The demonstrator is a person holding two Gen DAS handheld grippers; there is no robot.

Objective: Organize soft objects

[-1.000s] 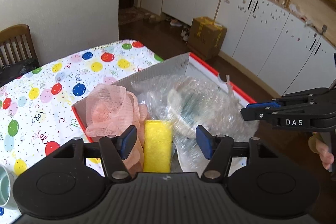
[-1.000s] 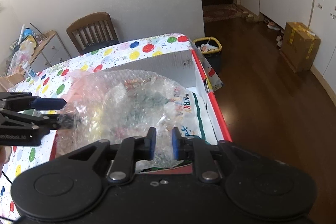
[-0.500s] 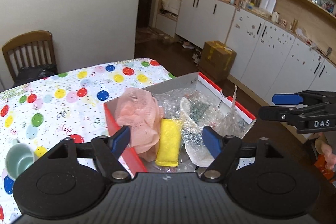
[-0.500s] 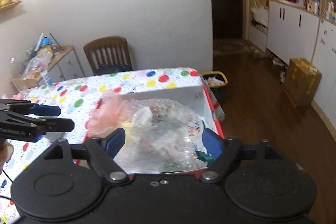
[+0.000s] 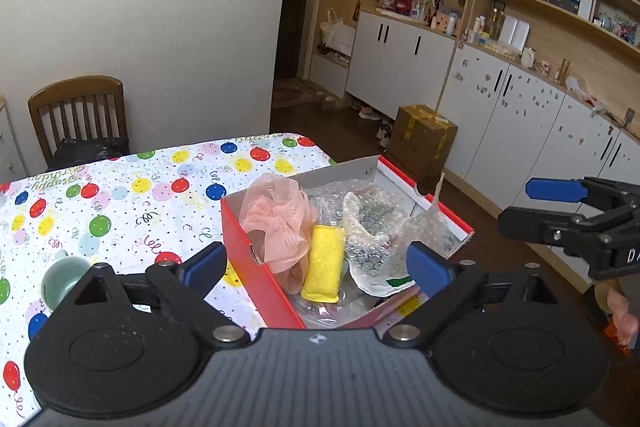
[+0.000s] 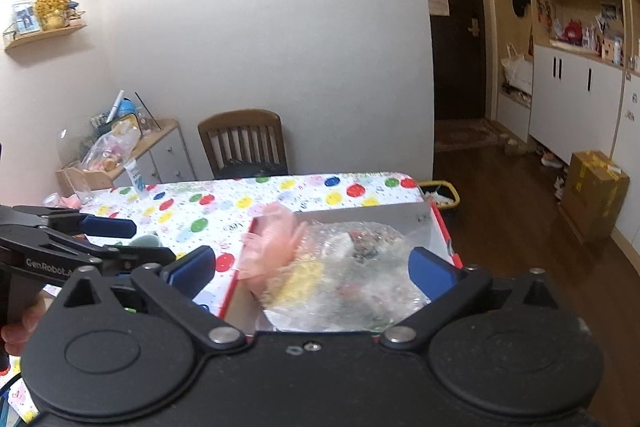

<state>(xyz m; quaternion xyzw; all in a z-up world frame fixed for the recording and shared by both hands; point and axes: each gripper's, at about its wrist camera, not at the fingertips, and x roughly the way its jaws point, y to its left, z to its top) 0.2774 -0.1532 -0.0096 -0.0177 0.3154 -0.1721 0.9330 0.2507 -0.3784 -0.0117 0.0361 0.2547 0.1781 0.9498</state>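
Note:
A red cardboard box (image 5: 256,259) stands at the table's right edge. In it lie a pink mesh pouf (image 5: 276,223), a yellow sponge (image 5: 324,259) and crumpled bubble wrap (image 5: 372,235). My left gripper (image 5: 316,265) hangs above and short of the box, its jaws opening, with nothing pressed between the pads. My right gripper (image 6: 312,267) is likewise back from the box (image 6: 436,223), its jaws opening wide and free of the bubble wrap (image 6: 360,267) and pouf (image 6: 272,239). Each gripper shows in the other's view: the right gripper (image 5: 560,207), the left gripper (image 6: 108,239).
The table (image 5: 120,195) wears a balloon-print cloth, with a pale green cup (image 5: 64,279) near its front left. A wooden chair (image 5: 80,115) stands behind it, a cluttered side cabinet (image 6: 120,151) to the left. A bin (image 6: 440,191), a cardboard carton (image 5: 424,139) and white cupboards (image 5: 500,115) are to the right.
Both grippers drew back and upward from the box and spread wide. The right one, shut at the bubble wrap before, has let go; the wrap now lies in the box.

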